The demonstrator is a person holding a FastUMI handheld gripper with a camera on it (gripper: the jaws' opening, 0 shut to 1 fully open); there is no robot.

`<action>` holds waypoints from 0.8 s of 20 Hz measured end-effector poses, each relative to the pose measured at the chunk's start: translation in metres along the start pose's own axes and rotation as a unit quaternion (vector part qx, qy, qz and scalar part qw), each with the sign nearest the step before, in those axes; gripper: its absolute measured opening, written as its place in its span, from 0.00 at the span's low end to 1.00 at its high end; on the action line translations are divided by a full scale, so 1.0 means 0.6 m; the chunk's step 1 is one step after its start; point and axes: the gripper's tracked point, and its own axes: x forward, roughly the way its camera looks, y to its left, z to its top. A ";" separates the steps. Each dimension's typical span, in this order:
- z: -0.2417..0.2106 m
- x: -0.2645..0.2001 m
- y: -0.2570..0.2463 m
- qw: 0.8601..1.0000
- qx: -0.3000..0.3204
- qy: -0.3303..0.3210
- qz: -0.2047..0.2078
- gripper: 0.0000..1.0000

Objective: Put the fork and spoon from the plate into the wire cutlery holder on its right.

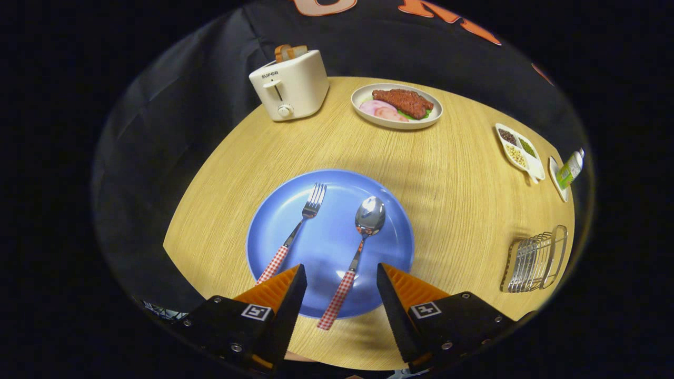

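Hand-held gripper (341, 273) open over spoon (354, 252), fork (295, 231) beside, toaster (289, 84) beyond

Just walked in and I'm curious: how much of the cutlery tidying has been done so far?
Nothing is done yet: the fork and spoon both lie on the blue plate, and the wire holder to its right looks empty. The claw is open, holding nothing, with the spoon's checked handle between its fingers. Both pieces are left to move.

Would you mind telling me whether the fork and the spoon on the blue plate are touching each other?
Apart. The gripper view shows bare blue plate between the fork and the spoon along their whole length; the open gripper holds neither.
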 end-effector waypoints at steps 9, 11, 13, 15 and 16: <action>-0.024 0.023 0.007 0.996 -0.014 0.083 -0.019 0.58; -0.027 0.023 0.002 0.995 -0.028 0.090 -0.033 0.53; -0.031 0.025 0.003 0.994 -0.030 0.096 -0.035 0.49; -0.035 0.028 0.000 0.993 -0.030 0.105 -0.040 0.44; -0.037 0.031 -0.004 0.993 -0.030 0.109 -0.041 0.42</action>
